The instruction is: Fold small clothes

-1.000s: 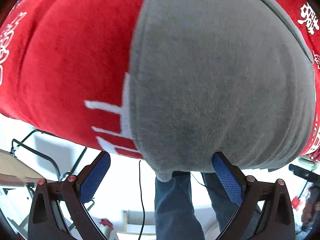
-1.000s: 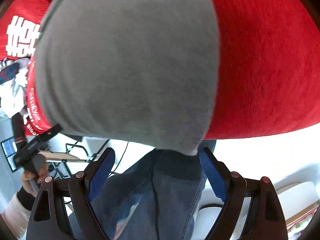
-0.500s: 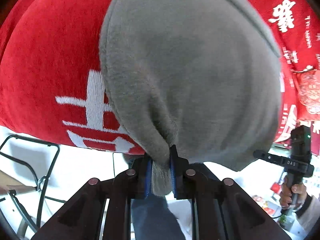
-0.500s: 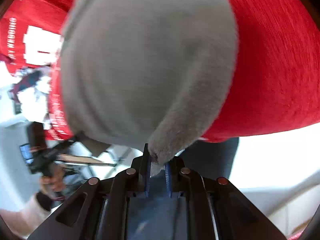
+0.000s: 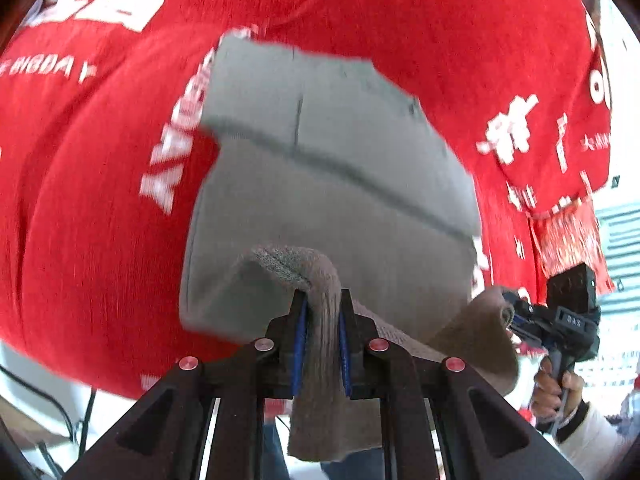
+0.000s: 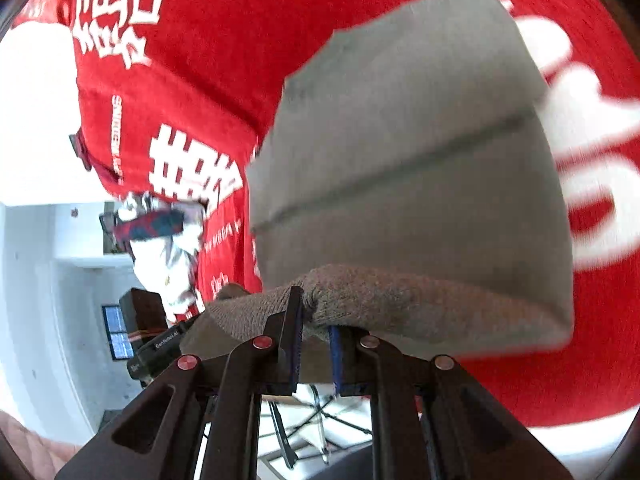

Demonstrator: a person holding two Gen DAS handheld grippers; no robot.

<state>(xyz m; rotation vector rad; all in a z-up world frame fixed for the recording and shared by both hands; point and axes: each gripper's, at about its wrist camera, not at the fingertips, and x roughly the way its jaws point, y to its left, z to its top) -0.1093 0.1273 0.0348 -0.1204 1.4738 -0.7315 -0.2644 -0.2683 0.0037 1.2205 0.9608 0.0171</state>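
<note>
A grey knit garment [image 5: 332,184] lies on a red cloth with white lettering [image 5: 80,200]. My left gripper [image 5: 320,312] is shut on the garment's near edge, lifted off the cloth and bunched between the blue pads. My right gripper [image 6: 314,316] is shut on the same edge of the garment [image 6: 408,184] further along. The raised hem stretches between the two grippers. The right gripper also shows in the left wrist view [image 5: 516,312], at the right, with a hand on its handle.
The red cloth [image 6: 192,40] covers the table and hangs over its near edge. A patterned piece of clothing [image 6: 160,232] lies at the cloth's left edge in the right wrist view. Chair or stand legs [image 6: 320,416] show below the table.
Both grippers, open a second ago, closed on the garment's near edge. They have since lifted it and carried it forward over the garment, so more of the garment's far part shows.
</note>
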